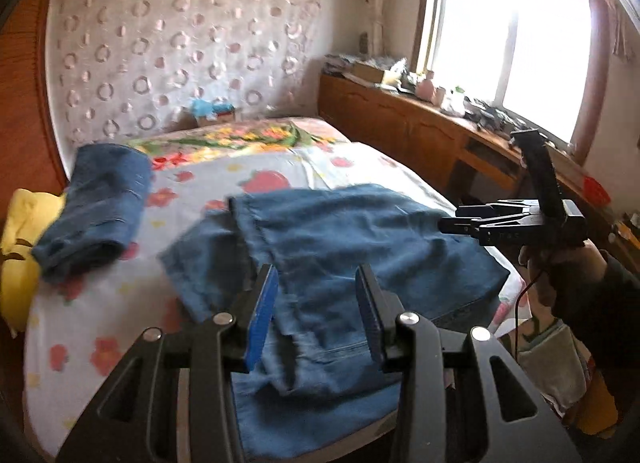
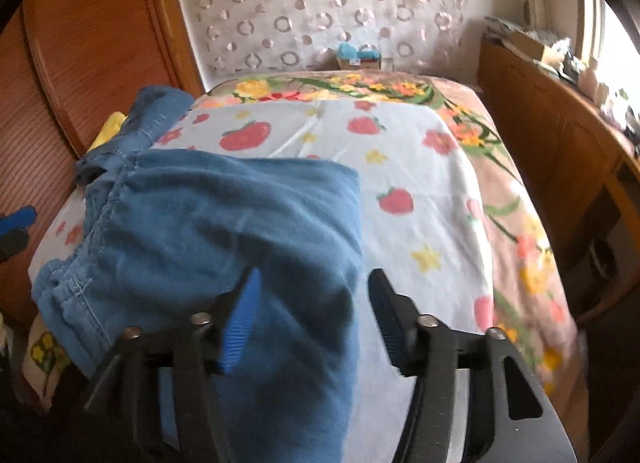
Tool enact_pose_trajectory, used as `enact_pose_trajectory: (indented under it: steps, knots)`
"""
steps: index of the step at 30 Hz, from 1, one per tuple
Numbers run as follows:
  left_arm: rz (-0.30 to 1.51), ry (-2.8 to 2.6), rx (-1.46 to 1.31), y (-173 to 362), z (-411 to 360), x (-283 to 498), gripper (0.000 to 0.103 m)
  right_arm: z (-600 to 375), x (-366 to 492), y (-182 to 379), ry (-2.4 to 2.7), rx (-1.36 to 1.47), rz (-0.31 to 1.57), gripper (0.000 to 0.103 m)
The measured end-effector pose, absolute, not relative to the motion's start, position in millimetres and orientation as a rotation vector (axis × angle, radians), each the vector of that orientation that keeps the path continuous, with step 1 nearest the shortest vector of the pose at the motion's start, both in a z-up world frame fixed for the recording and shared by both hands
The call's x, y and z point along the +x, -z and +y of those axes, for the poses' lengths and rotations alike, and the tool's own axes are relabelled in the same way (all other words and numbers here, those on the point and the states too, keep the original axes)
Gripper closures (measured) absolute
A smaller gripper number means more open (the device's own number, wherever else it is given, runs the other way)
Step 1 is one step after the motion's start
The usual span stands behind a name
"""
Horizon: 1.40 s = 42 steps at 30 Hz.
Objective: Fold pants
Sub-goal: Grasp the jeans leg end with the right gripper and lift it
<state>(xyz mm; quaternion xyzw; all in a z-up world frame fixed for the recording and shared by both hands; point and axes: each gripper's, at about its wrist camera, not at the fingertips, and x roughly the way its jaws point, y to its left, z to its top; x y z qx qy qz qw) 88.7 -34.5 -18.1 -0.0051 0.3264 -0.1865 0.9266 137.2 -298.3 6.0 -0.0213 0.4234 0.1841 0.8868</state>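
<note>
I read no lettering. Both my left tongs and right tongs stand apart, empty, over the pants; bare bed beyond.

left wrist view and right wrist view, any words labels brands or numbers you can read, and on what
No text can be read with certainty in either view.
right gripper: faint pale marks on the side of its fingers, too small and blurred to read.
small box at the head of the bed: a label-like patch, too blurred to read.
blue pants, strawberry sheet: no lettering, only printed pictures on the sheet.
</note>
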Motion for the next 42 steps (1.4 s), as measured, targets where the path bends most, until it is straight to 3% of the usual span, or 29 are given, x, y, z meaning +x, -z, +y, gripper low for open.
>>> enact_pose_trajectory:
  steps: [14, 29, 42]
  knots:
    - [0.852, 0.417, 0.056, 74.4, -72.8, 104.9, 0.064, -304.0, 129.0, 33.2, -0.501, 0.092, 0.952, 0.041]
    - [0.858, 0.421, 0.023, 85.9, -67.6, 105.3, 0.064, -300.4, 125.3, 18.0, -0.566, 0.161, 0.947, 0.081]
    - [0.789, 0.381, -0.023, 51.4, -34.1, 85.5, 0.064, -238.0, 106.2, -71.0, -0.707, 0.108, 0.756, 0.087]
